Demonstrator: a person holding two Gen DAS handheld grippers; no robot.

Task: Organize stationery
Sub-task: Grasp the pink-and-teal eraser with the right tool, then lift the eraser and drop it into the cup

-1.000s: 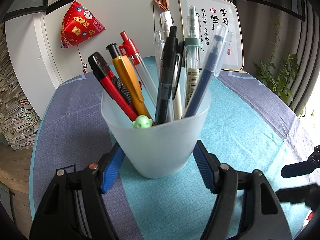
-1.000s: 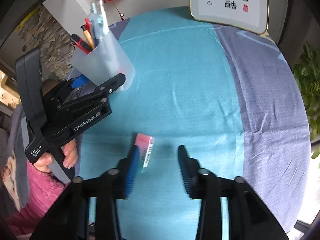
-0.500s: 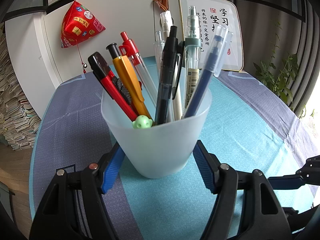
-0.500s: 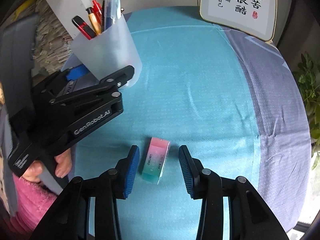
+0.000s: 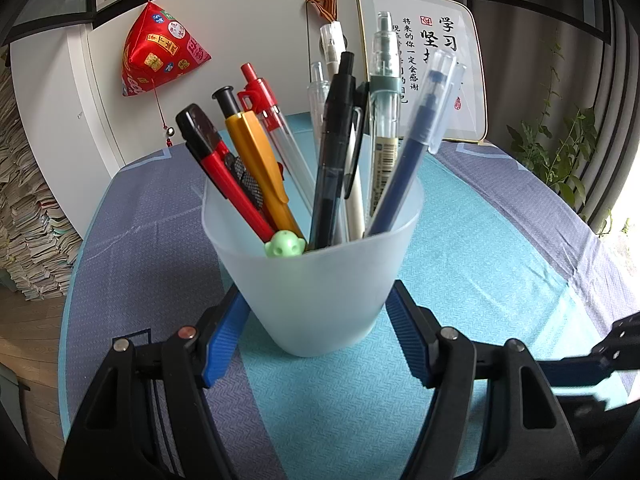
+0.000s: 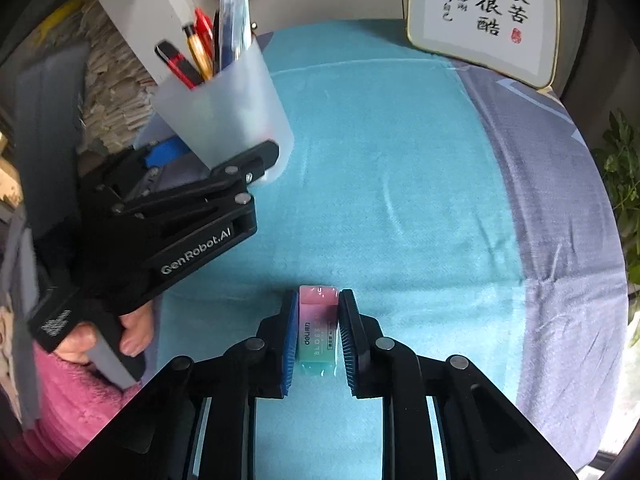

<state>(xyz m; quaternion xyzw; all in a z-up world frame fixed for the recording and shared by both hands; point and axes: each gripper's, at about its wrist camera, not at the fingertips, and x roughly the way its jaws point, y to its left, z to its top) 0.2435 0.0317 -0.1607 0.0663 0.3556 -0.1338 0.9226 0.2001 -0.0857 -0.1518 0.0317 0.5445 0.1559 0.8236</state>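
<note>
Stationery status, left to right. Far left in the right wrist view: person's hand [image 6: 132,332] on the handle of the left gripper [image 6: 224,152], pink sleeve [image 6: 72,392] below it. Left gripper [image 5: 316,320] is clamped on the frosted cup [image 5: 316,288], blue pads [image 5: 224,336] pressing both side walls near the base. Cup stands upright on the teal tablecloth [image 5: 480,260].

Cup contents, left to right in the left wrist view: red-and-black pen [image 5: 216,168], orange pen [image 5: 256,164], clear pen with red clip [image 5: 268,108], black pen [image 5: 332,152], clear pen with grey-green collar [image 5: 384,120], dark blue capped pen [image 5: 412,148]. Small green ball-shaped pen top [image 5: 285,245] sits at the near rim.

Further right: eraser [image 6: 318,328], pink-to-teal, printed sleeve, lying flat on the teal cloth, well apart from the cup. Right gripper [image 6: 318,336] points steeply down over it, jaws closing, eraser between them. Both blue pads [image 6: 290,340] sit against its long sides; looks like contact on both. Eraser is not lifted.

Background: red pyramid ornament [image 5: 160,52] hanging on the white cabinet, framed calligraphy board [image 5: 432,60] propped at the table's far edge, green plant [image 5: 560,156] far right.
</note>
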